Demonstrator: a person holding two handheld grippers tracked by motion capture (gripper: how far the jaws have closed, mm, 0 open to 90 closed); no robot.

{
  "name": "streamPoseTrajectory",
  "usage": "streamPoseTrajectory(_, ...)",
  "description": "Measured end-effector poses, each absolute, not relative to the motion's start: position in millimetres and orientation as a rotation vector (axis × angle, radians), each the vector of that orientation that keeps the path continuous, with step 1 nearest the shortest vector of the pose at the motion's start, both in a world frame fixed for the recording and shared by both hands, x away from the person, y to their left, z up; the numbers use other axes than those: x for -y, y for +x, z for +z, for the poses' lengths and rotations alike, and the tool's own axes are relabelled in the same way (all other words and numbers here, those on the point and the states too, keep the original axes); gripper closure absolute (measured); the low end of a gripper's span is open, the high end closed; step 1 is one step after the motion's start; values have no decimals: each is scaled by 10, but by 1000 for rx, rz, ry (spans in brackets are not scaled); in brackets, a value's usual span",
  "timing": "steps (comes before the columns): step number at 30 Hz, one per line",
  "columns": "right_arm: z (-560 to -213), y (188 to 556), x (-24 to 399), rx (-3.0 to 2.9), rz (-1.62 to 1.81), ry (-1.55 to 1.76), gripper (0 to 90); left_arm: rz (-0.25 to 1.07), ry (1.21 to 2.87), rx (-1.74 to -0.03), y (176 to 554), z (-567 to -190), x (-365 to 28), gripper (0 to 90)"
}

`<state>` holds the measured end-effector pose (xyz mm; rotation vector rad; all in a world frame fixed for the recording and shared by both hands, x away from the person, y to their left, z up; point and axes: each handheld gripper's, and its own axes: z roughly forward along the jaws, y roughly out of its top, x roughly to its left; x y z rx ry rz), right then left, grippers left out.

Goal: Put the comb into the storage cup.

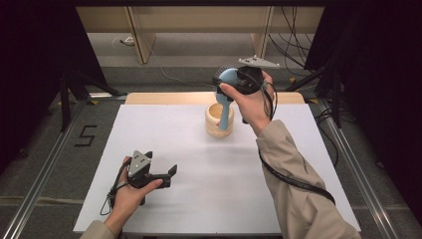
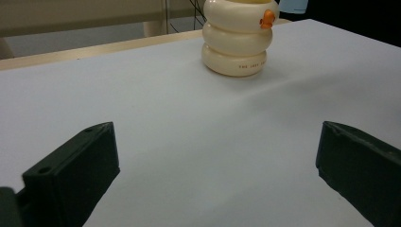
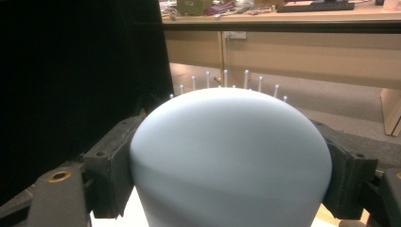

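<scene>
Pale blue, domed hairbrush, white-tipped bristles

Wide bare bench between left tool and ringed cream cup: free passage there. Above the cup, blocked by blue brush hanging into its mouth, clamped in right tool. Right of the cup, crossed by forearm.

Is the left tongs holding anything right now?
No: the left tongs stand wide open over the bare white table, nothing between them.
</scene>
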<state>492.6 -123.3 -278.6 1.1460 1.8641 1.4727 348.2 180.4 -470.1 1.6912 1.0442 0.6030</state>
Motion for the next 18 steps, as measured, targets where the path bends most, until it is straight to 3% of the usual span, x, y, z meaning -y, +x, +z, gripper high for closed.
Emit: streamPoseTrajectory(18,-2723,4975,1235,-1841,1476,1146,210,602,1689,-1047,3483,-4696,-1807,0)
